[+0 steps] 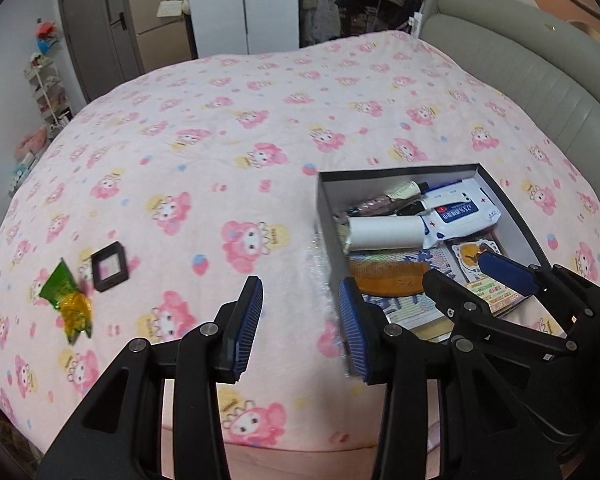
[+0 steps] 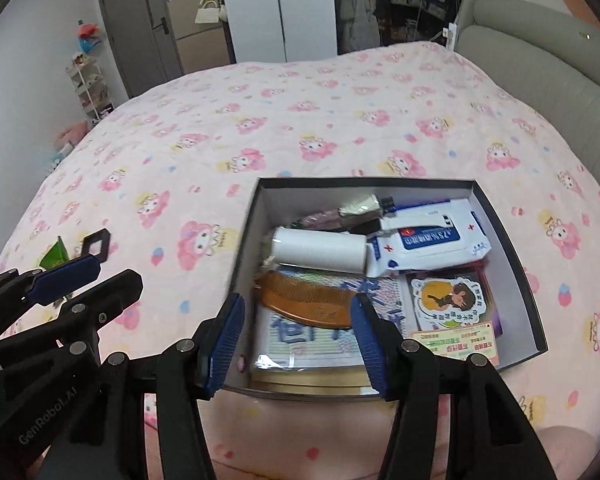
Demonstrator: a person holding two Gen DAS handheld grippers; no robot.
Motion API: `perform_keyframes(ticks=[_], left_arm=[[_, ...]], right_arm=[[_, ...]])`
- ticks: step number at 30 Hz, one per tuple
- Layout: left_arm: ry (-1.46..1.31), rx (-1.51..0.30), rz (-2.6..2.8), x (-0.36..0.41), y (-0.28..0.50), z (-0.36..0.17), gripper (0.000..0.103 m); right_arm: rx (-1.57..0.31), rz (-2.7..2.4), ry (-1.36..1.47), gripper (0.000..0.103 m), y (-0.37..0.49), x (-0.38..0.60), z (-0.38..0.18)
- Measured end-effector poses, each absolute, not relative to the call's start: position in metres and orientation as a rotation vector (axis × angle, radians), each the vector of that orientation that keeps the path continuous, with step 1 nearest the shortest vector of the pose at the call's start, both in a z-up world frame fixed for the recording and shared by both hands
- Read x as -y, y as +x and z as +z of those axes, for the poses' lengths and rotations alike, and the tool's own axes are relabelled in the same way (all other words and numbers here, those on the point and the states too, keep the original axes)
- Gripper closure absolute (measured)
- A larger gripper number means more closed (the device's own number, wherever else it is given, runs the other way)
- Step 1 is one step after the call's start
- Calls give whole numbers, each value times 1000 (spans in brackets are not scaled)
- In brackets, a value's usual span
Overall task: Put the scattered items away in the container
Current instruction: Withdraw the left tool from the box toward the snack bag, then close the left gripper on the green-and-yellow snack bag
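Note:
A dark open box (image 1: 400, 171) (image 2: 364, 181) sits on the pink bedspread. It holds a white roll (image 2: 320, 250), a wipes pack (image 2: 432, 240), a wooden comb (image 2: 308, 304), cards and papers. Far left on the bedspread lie a green and yellow wrapper (image 1: 66, 300) and a small black square frame (image 1: 110, 266). My left gripper (image 1: 300, 328) is open and empty above the bedspread, just left of the box. My right gripper (image 2: 296, 344) is open and empty over the box's near end, above the comb. Each gripper shows in the other's view (image 2: 96, 280) (image 1: 472, 276).
The bedspread (image 1: 260, 120) carries a cartoon print. A grey padded headboard (image 1: 520, 68) runs along the right. Beyond the bed stand a white wardrobe (image 1: 240, 0) and a grey door (image 1: 92, 24); a small shelf rack (image 1: 48, 88) stands at the left wall.

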State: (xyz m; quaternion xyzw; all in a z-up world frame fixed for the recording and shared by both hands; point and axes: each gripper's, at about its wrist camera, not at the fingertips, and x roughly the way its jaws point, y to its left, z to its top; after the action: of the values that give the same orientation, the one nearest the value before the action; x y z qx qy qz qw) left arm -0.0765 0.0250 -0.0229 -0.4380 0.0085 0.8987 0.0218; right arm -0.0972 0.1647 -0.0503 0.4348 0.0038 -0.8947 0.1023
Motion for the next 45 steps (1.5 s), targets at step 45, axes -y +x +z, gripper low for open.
perform_keyframes(ticks=[45], left_arm=[[-1563,1481,2694,407,-68,-197,58]], right_arm=[[-288,-1883,1424,52,-163,235,-197]])
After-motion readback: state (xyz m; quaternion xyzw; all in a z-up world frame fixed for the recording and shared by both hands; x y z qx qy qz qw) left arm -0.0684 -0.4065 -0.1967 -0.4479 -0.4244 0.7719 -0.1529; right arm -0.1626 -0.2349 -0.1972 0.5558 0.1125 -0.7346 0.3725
